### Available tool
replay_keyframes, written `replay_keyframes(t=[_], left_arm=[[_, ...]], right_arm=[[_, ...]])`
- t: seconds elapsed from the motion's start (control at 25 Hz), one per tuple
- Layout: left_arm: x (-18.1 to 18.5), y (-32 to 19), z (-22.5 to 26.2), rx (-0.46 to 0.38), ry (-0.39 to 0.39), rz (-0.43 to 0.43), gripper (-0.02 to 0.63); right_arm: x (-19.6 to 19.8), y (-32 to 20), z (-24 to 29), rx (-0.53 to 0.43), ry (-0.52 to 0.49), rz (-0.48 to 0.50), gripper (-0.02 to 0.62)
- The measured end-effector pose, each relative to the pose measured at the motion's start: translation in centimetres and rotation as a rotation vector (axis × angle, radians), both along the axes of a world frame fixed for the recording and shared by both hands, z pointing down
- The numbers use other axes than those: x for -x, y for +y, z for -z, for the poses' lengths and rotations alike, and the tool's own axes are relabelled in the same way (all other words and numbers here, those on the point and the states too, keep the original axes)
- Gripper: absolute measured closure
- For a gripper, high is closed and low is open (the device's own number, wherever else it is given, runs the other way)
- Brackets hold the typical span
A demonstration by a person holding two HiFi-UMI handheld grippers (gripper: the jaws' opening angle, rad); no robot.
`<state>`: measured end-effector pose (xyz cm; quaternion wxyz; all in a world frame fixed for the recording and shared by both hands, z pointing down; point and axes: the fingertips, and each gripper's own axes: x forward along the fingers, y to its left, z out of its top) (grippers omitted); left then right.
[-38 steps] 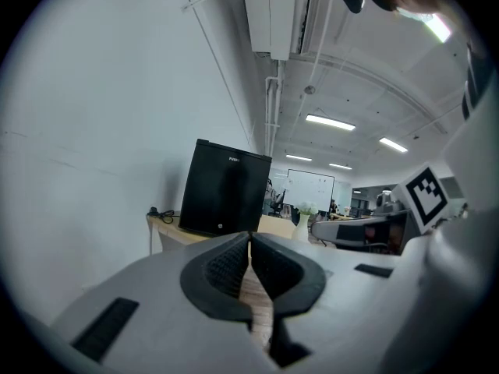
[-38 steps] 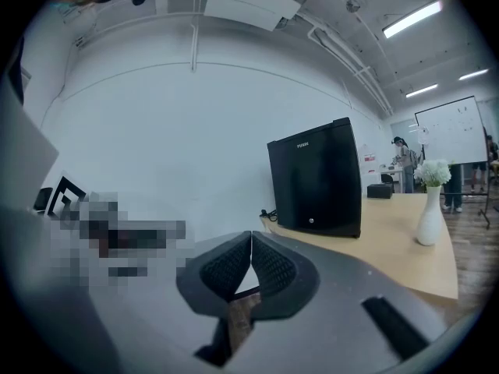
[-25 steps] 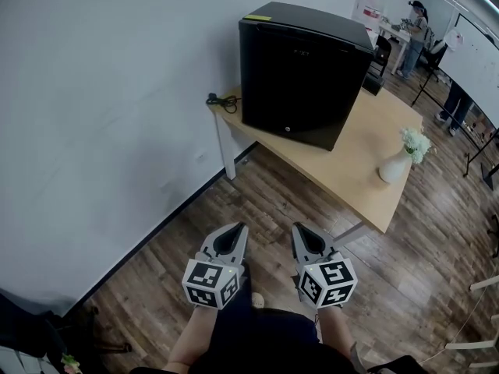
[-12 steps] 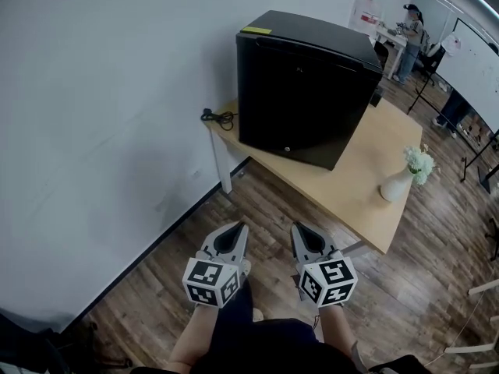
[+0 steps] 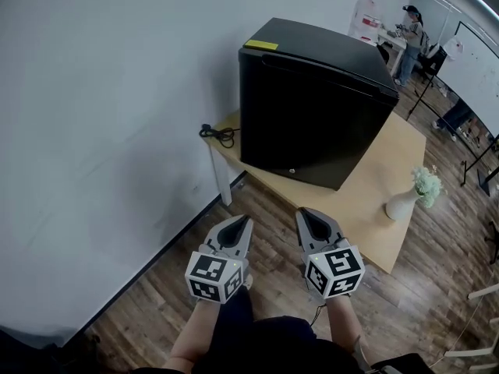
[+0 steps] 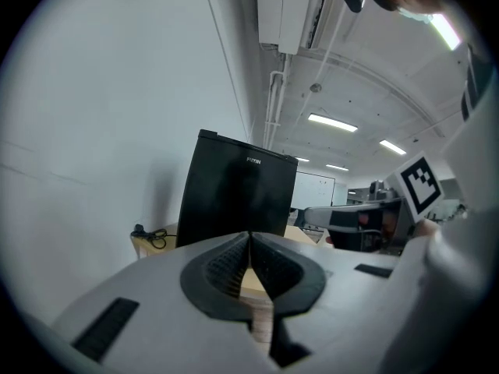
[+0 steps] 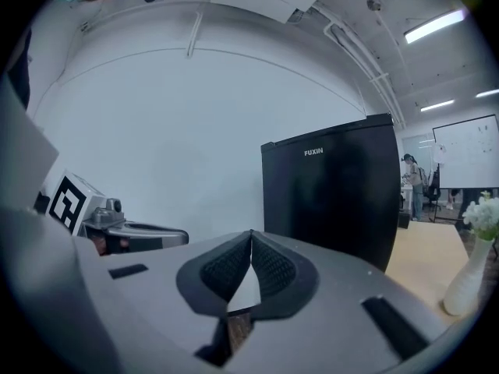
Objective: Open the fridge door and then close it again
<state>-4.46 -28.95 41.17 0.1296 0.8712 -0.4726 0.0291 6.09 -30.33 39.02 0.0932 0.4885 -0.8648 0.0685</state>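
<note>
At lower centre, the left gripper (image 5: 240, 226) and right gripper (image 5: 306, 216) hover side by side, both jaws pressed together on nothing. Beyond, at upper centre, the black fridge (image 5: 312, 115) sits door-shut on a wooden table (image 5: 374, 185). Rigid and probably seal-held, its door likely pulls best from the top-edge lip.

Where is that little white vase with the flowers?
In the head view, the vase stands on the wooden table near its right edge, right of the black fridge.
</note>
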Motion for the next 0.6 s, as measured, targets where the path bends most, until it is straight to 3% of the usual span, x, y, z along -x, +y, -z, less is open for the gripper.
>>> replay_keyframes(t=[0.24, 0.6], left_arm=[[0.1, -4.6, 3.2, -0.073, -0.004, -0.057, 0.596], [2.5, -10.8, 6.2, -0.166, -0.031, -0.047, 0.597]], right_arm=[[1.2, -5.2, 3.4, -0.069, 0.025, 0.015, 0.604], [1.9, -12.5, 9.4, -0.214, 0.144, 0.018, 0.604]])
